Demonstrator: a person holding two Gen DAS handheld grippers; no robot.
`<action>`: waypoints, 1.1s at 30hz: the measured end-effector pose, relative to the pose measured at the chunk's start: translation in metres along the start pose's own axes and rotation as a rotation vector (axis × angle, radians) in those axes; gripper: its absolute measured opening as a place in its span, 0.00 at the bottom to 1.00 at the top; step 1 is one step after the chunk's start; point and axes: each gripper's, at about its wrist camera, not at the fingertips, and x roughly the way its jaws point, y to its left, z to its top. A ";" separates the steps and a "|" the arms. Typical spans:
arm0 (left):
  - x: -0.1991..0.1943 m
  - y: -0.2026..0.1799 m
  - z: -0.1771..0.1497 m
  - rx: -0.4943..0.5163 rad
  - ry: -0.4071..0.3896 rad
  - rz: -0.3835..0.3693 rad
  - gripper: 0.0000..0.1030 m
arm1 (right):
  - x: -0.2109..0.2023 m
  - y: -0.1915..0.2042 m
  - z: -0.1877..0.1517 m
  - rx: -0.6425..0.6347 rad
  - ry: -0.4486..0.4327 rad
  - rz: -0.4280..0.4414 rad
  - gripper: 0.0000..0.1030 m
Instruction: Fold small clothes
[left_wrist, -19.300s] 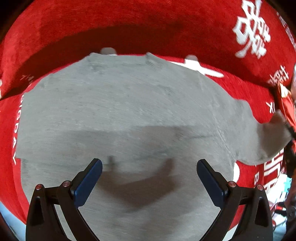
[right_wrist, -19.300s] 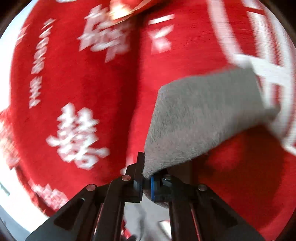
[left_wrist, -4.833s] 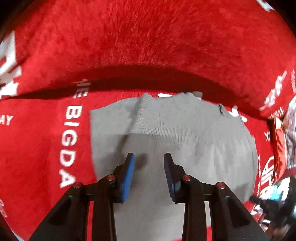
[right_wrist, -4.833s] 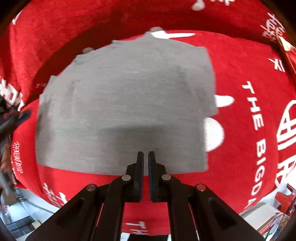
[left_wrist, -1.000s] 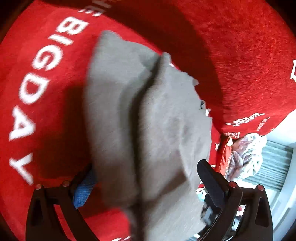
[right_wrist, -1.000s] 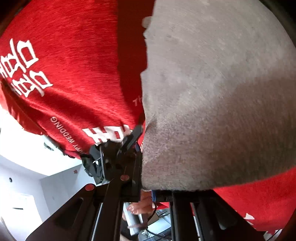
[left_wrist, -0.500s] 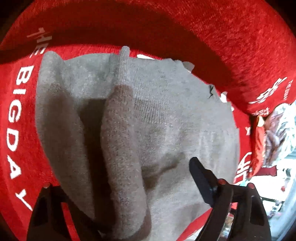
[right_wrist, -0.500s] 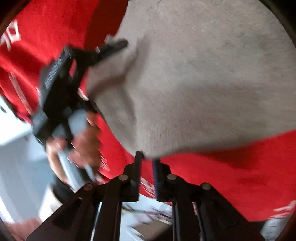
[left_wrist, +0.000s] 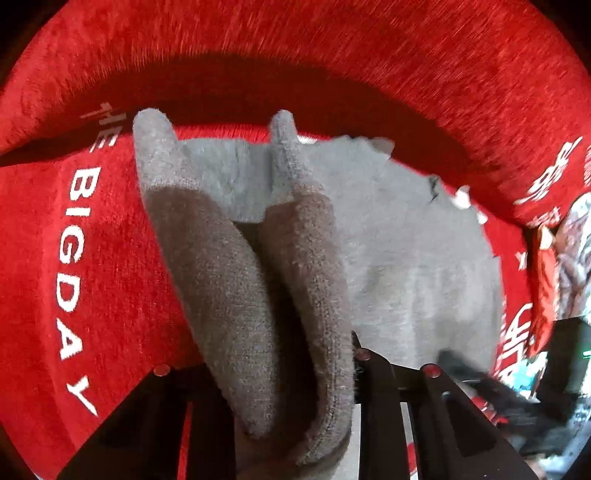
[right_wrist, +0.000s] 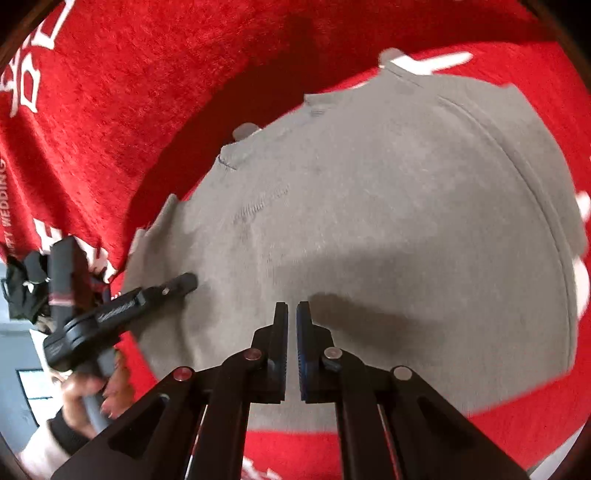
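Two grippers work on one grey sweater that lies on a red cloth with white lettering.

In the left wrist view, the left gripper fills the bottom of the frame. A thick doubled fold of the sweater rises out from between its arms and hides the fingertips; the jaws look to be pinching this fold, with the knit bulging to both sides. Beyond the fold, the rest of the sweater spreads flat toward the centre and right of the frame. At left the cloth shows the words "BIG DAY" running down the frame. Farther up, the cloth rises in a deep red band with a dark shadow beneath it. At the far right edge there is blurred clutter that I cannot make out.

In the right wrist view, the right gripper sits at bottom centre, its jaws nearly pressed together with only a thin slit between them and nothing held; the tips hover over the near part of the sweater. At lower left the left gripper reaches in, its tip on the sweater's left edge, held by the person's hand. The sweater fills the centre and right, its collar toward the upper middle. Beyond it the cloth rises with white characters at upper left.
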 end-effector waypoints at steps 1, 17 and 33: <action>-0.006 -0.002 0.000 -0.009 -0.016 -0.021 0.24 | 0.013 -0.007 -0.002 -0.014 0.029 -0.027 0.04; -0.012 -0.226 0.004 0.269 -0.066 -0.223 0.22 | -0.034 -0.109 -0.009 0.200 -0.010 0.223 0.02; 0.054 -0.330 -0.037 0.560 -0.030 -0.067 0.69 | -0.042 -0.240 -0.010 0.430 -0.054 0.407 0.04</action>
